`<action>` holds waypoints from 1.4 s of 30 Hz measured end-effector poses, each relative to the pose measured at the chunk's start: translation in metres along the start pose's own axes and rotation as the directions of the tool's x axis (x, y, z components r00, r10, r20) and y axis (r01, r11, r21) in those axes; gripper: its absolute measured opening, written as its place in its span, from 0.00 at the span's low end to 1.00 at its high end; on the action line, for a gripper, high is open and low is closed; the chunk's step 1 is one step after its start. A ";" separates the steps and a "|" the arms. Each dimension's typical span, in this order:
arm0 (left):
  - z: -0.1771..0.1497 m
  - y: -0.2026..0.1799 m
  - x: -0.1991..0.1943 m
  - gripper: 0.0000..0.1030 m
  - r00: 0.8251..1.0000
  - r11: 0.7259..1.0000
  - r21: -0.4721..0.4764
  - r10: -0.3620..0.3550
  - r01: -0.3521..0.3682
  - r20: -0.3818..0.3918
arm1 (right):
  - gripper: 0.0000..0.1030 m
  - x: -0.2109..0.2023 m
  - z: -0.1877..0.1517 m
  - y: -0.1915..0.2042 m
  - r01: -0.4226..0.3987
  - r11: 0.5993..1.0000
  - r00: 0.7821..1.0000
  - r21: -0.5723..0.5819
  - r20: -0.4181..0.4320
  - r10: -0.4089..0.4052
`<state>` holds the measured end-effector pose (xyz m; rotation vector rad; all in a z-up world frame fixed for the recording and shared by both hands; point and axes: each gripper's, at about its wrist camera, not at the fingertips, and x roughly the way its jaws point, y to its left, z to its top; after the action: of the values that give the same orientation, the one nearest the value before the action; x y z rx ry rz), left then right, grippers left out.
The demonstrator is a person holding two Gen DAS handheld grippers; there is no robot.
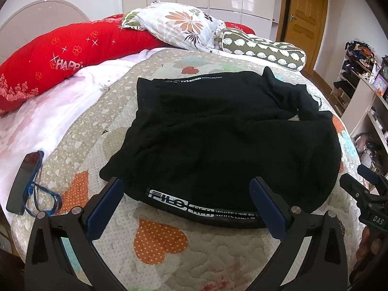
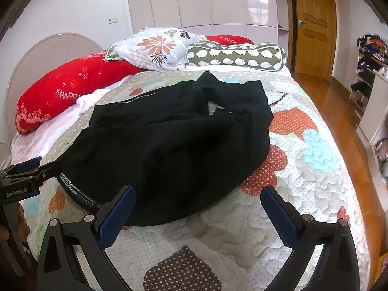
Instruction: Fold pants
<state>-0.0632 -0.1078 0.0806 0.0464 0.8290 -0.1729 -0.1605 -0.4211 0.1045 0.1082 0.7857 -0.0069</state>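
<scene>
- Nearest the lens, the left hand-held gripper (image 1: pixel 186 189) hangs with its blue-padded fingers spread wide apart, empty, straddling the near printed hem of the pants (image 1: pixel 218 140); that stance looks like a lining-up for a pinch on that edge.
- Its partner, the right hand-held gripper (image 2: pixel 197 194), is likewise spread and holds nothing, poised over the near right part of the same garment, just short of the cloth.
- Black and bunched, the pants lie roughly in the middle of the bed, already doubled over into a broad, lumpy heap; a white-lettered band runs along the near edge and another shows at the far left edge. Judged from the rumpled far right corner, where a light gap shows between layers, the fold is only partly tidy and another fold or smoothing remains.
- Under them is the quilt (image 2: pixel 303 194), patterned with dotted hearts, giving a flat, soft working surface.
- To the left, on the quilt's edge, lies a dark phone (image 1: pixel 23 184) with a blue cord, set well apart from the cloth.
- Farther off, a red pillow (image 1: pixel 48 72), a floral pillow (image 1: pixel 177 21) and a spotted bolster (image 1: pixel 264 48) are stacked at the head end, out of the way.
</scene>
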 end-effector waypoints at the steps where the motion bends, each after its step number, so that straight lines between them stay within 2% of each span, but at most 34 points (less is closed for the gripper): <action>1: 0.000 0.001 0.001 1.00 1.000 1.000 -0.005 0.000 0.000 -0.003 | 1.00 0.001 0.000 -0.001 0.001 1.000 1.000 0.004 -0.003 -0.001; 6: -0.004 0.014 0.011 1.00 0.998 0.998 -0.054 -0.039 0.037 -0.043 | 1.00 0.008 -0.001 -0.009 -0.001 1.000 1.000 0.026 -0.017 0.002; 12: -0.015 0.041 0.027 1.00 0.996 0.988 -0.154 -0.042 0.030 -0.075 | 1.00 0.020 -0.003 -0.026 0.004 0.997 0.999 0.071 -0.033 -0.002; 18: -0.019 0.058 0.047 1.00 0.992 0.953 -0.291 -0.105 0.081 -0.069 | 1.00 0.041 -0.001 -0.036 0.012 0.995 0.998 0.096 -0.058 -0.007; 20: -0.017 0.061 0.057 1.00 0.988 0.939 -0.331 -0.125 0.090 -0.087 | 0.99 0.048 0.001 -0.039 -0.011 0.994 0.998 0.109 -0.066 0.018; 22: -0.014 0.058 0.064 1.00 0.989 0.939 -0.334 -0.118 0.083 -0.085 | 0.98 0.056 0.003 -0.041 -0.042 0.992 0.996 0.115 -0.075 0.051; 25: -0.005 0.052 0.075 1.00 0.989 0.944 -0.322 -0.114 0.077 -0.097 | 0.90 0.065 0.007 -0.040 -0.036 0.993 0.996 0.108 -0.075 0.045; 26: -0.004 0.054 0.077 1.00 0.989 0.941 -0.329 -0.117 0.080 -0.095 | 0.82 0.066 0.010 -0.040 -0.040 0.994 0.996 0.106 -0.071 0.048; 27: -0.002 0.054 0.077 0.98 0.988 0.935 -0.342 -0.127 0.091 -0.085 | 0.65 0.067 0.012 -0.040 -0.047 0.993 0.996 0.105 -0.066 0.054; 28: 0.000 0.056 0.076 0.79 0.987 0.926 -0.361 -0.143 0.109 -0.067 | 0.50 0.069 0.014 -0.040 -0.060 0.992 0.996 0.109 -0.065 0.067; 29: 0.002 0.056 0.076 0.43 0.987 0.924 -0.364 -0.148 0.115 -0.066 | 0.20 0.073 0.015 -0.042 -0.064 0.991 0.995 0.118 -0.071 0.072; 30: 0.004 0.056 0.076 0.32 0.988 0.932 -0.351 -0.129 0.091 -0.087 | 0.08 0.074 0.014 -0.043 -0.068 0.990 0.994 0.125 -0.077 0.078; 31: 0.005 0.057 0.076 0.23 0.985 0.932 -0.348 -0.146 0.107 -0.088 | 0.08 0.074 0.014 -0.044 -0.080 0.988 0.993 0.131 -0.074 0.090; 32: 0.005 0.059 0.073 0.20 0.980 0.925 -0.354 -0.182 0.142 -0.084 | 0.06 0.071 0.014 -0.044 -0.089 0.987 0.993 0.135 -0.065 0.098; 37: 0.003 0.070 0.034 0.17 0.970 0.927 -0.314 -0.236 0.207 -0.056 | 0.05 0.029 0.010 -0.034 -0.138 0.985 0.989 0.104 -0.040 0.143; 39: -0.003 0.077 0.018 0.17 0.967 0.925 -0.305 -0.250 0.226 -0.041 | 0.05 0.005 -0.001 -0.027 -0.170 0.982 0.983 0.083 -0.050 0.175; 41: -0.010 0.082 0.010 0.17 0.969 0.929 -0.299 -0.242 0.218 -0.046 | 0.06 -0.005 -0.015 -0.021 -0.158 0.986 0.984 0.048 -0.076 0.161; 42: -0.014 0.083 0.011 0.17 0.973 0.937 -0.285 -0.225 0.200 -0.057 | 0.11 -0.006 -0.023 -0.022 -0.157 0.986 0.982 0.050 -0.095 0.161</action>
<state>-0.0522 -0.0262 0.0608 -0.3033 0.9409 -0.2589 -0.1819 -0.4406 0.0911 0.2130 0.8742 0.1342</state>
